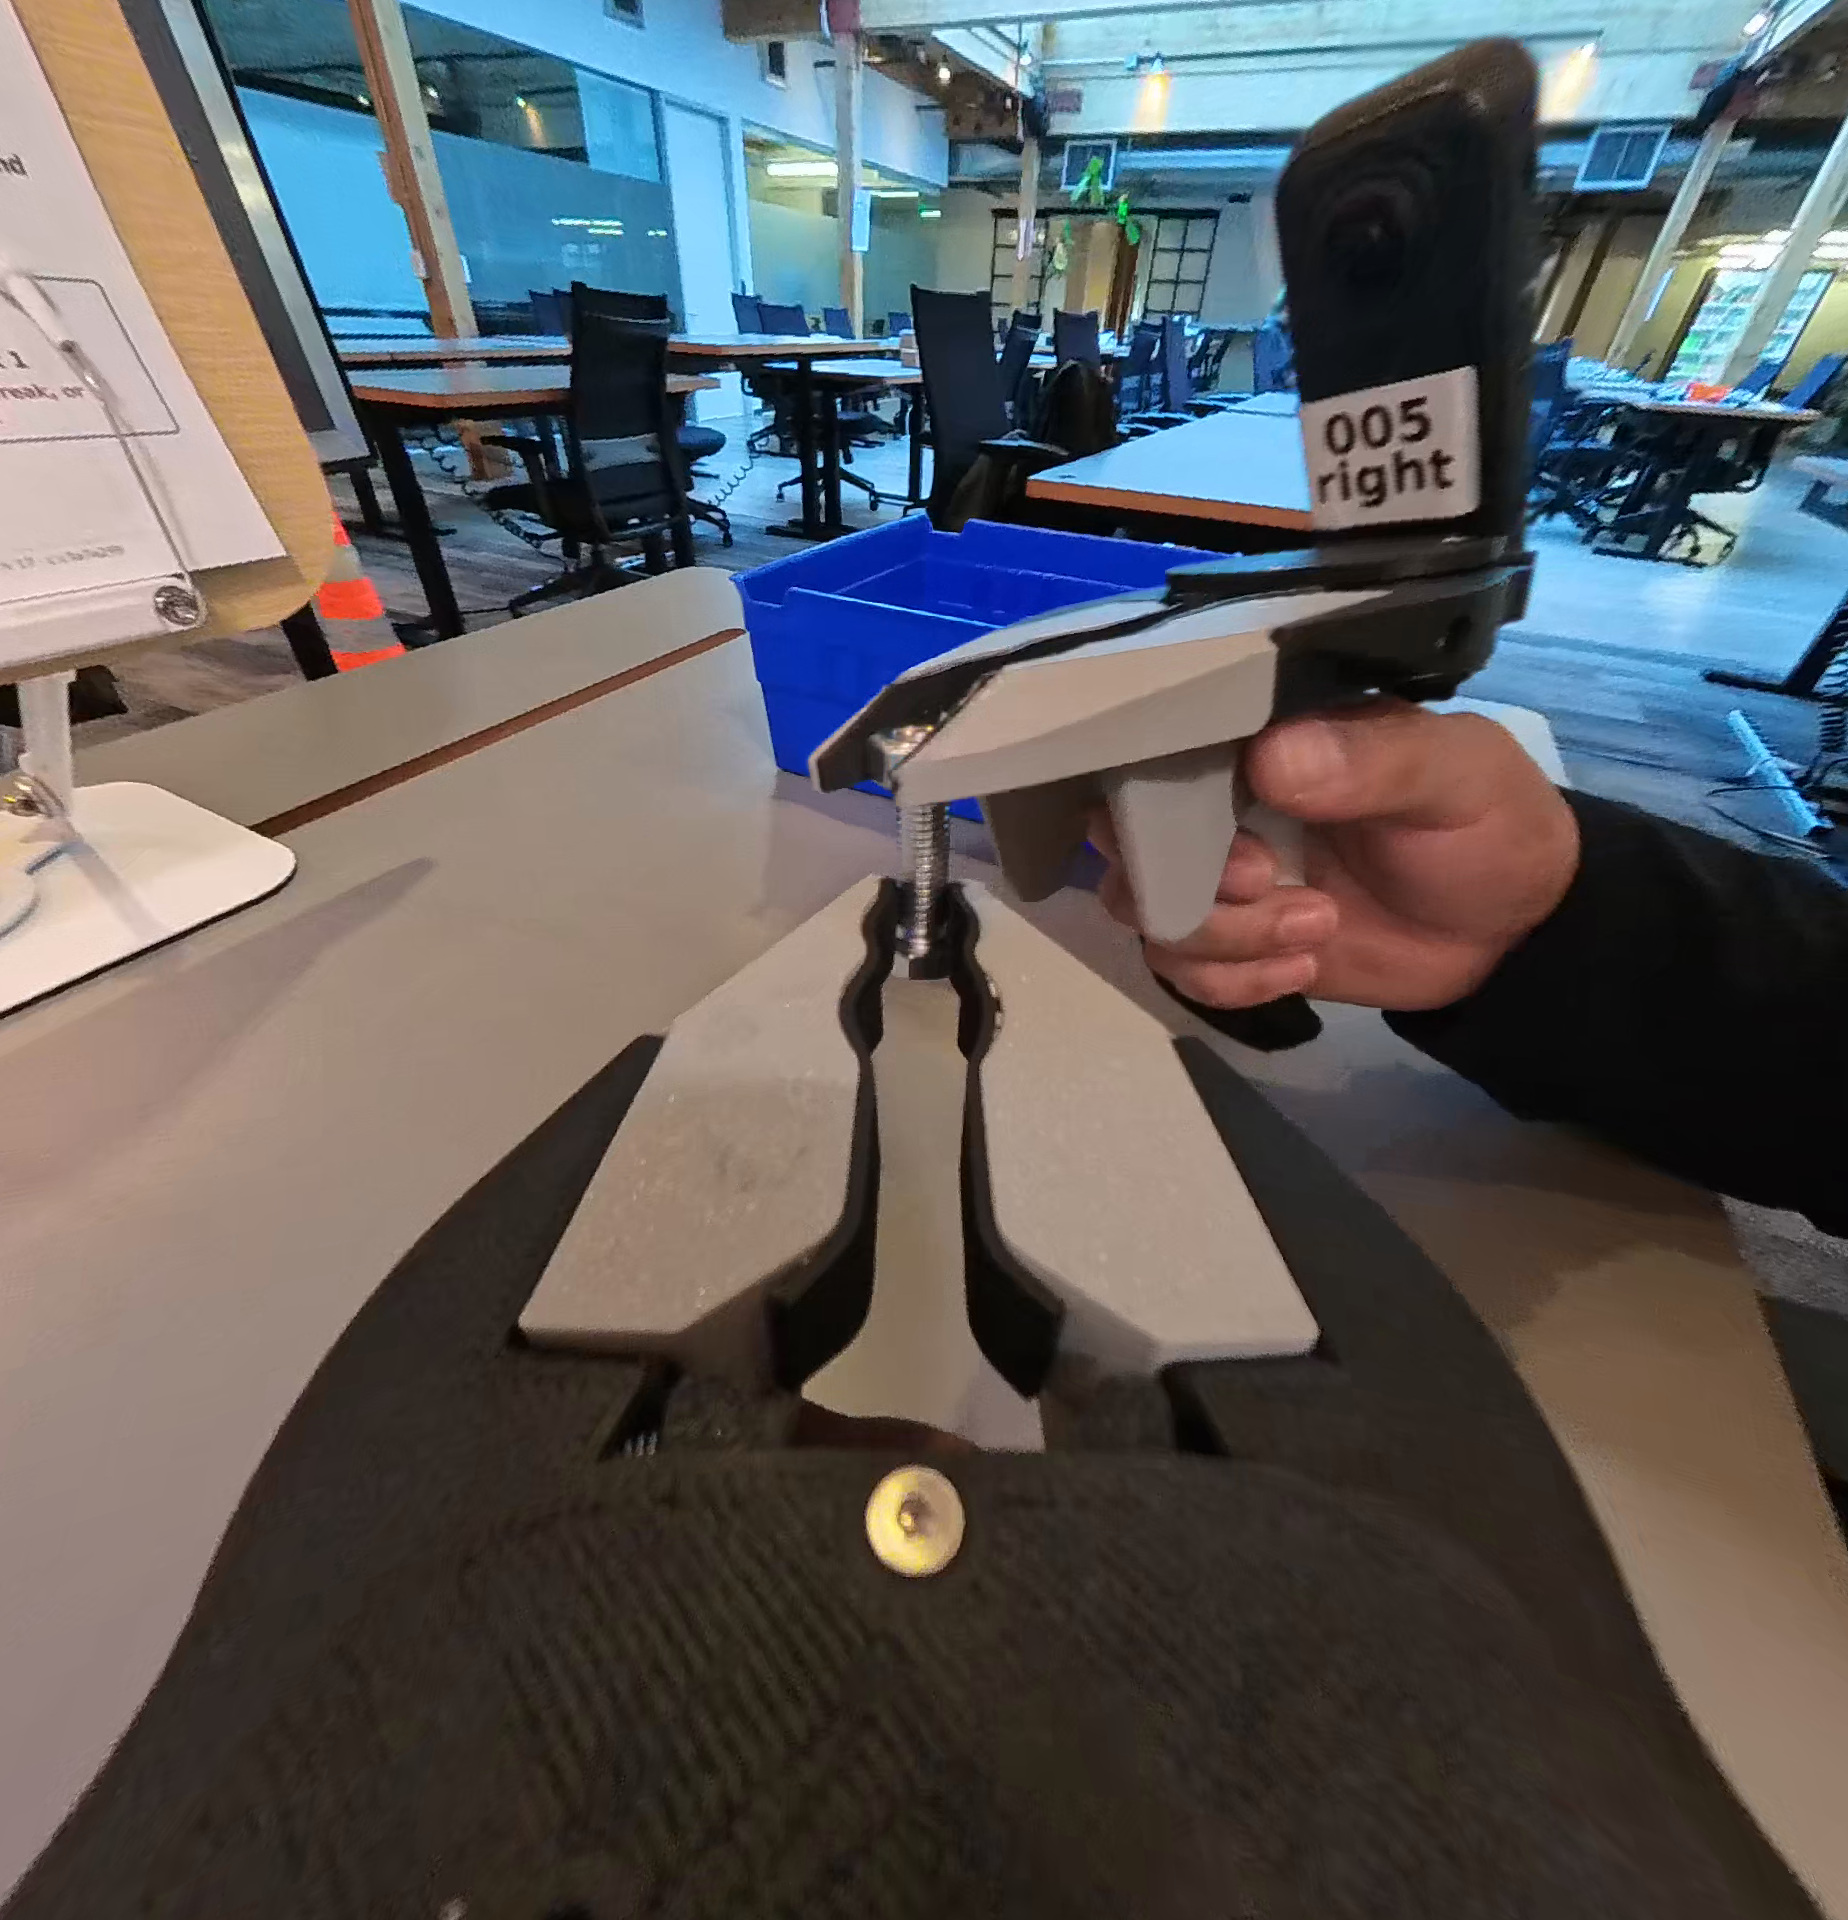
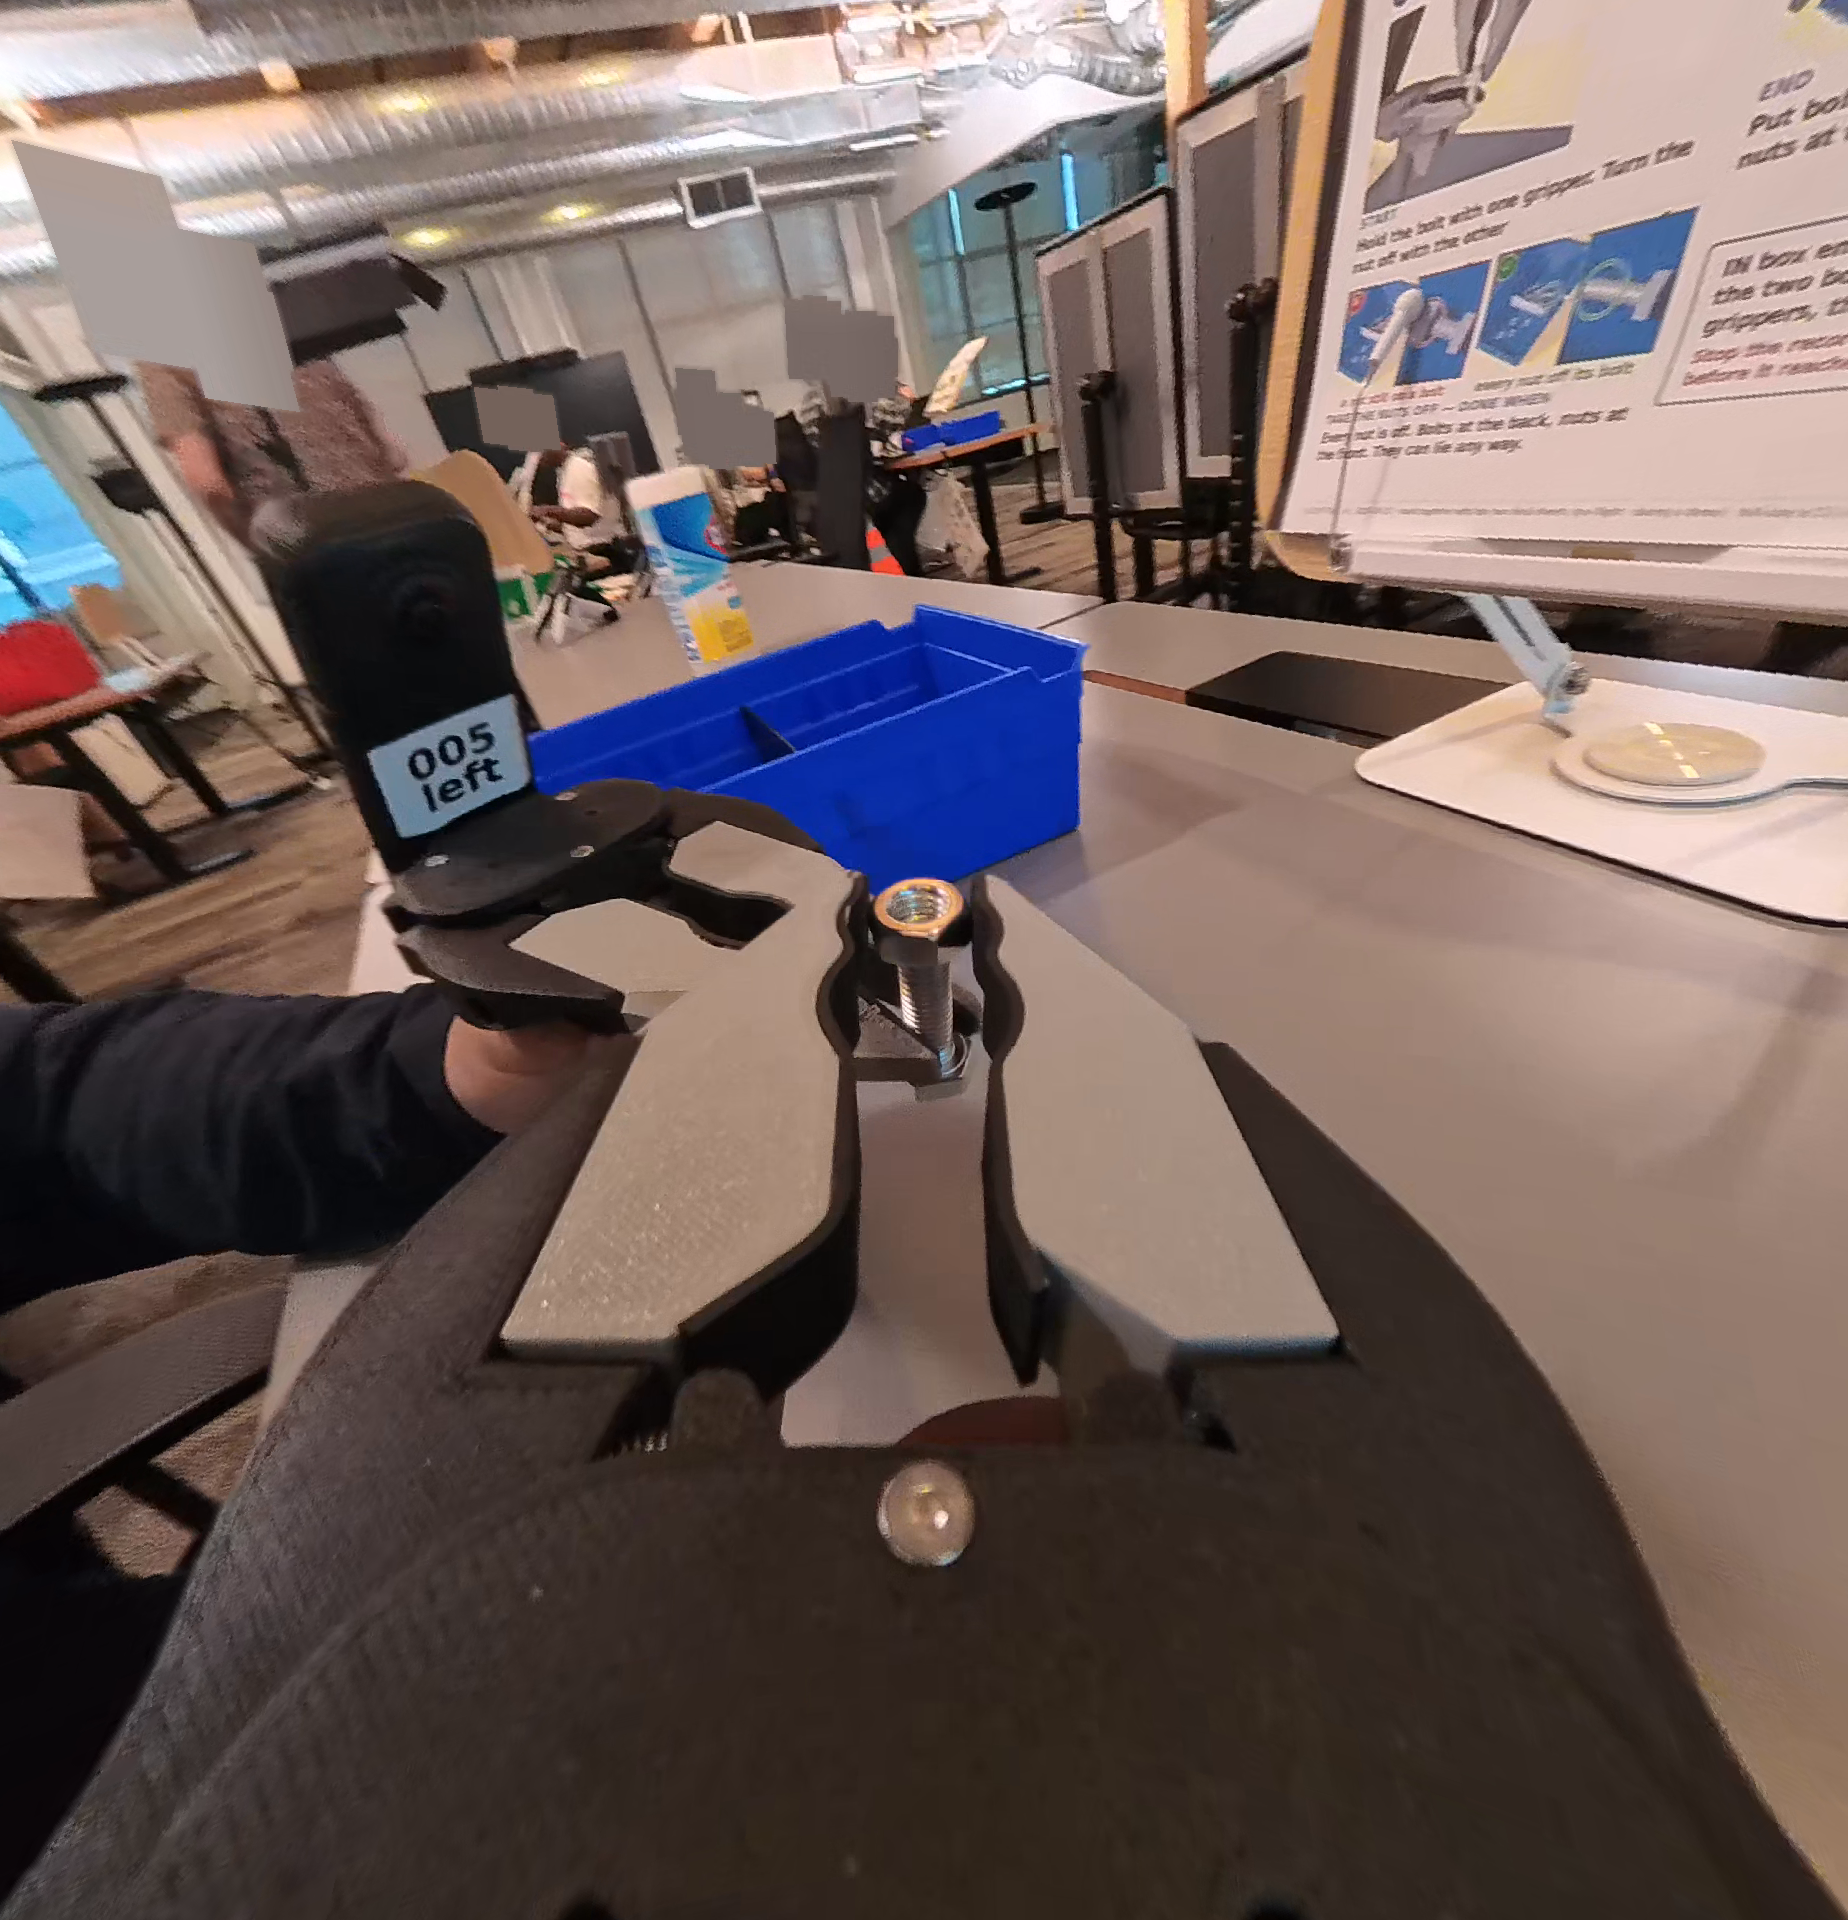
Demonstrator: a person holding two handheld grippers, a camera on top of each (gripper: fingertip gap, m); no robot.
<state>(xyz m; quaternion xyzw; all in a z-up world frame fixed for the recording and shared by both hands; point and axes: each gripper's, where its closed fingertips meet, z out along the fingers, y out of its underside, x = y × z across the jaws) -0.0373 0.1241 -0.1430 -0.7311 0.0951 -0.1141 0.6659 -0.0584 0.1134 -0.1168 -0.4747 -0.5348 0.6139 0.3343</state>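
Note:
A silver bolt (image 1: 925,844) stands upright between the two grippers above the grey table (image 1: 432,1039). My left gripper (image 1: 925,920) is shut on the bolt's lower end. My right gripper (image 1: 884,750) comes in from the right, held by a hand (image 1: 1398,862), and is shut on the hex nut (image 1: 902,744) at the bolt's top. In the right wrist view my right gripper (image 2: 920,914) clamps the nut (image 2: 918,906), whose threaded hole shows. The bolt's shaft (image 2: 925,997) runs down to the left gripper (image 2: 884,1039), mostly hidden beneath.
A blue bin (image 1: 847,634) with dividers stands on the table just behind the grippers; it also shows in the right wrist view (image 2: 899,790). A white sign stand (image 2: 1626,821) with an instruction sheet sits beside it. A wipes canister (image 2: 691,566) stands behind. Office desks and chairs lie beyond. Less than 4 cm separates the two grippers' tips.

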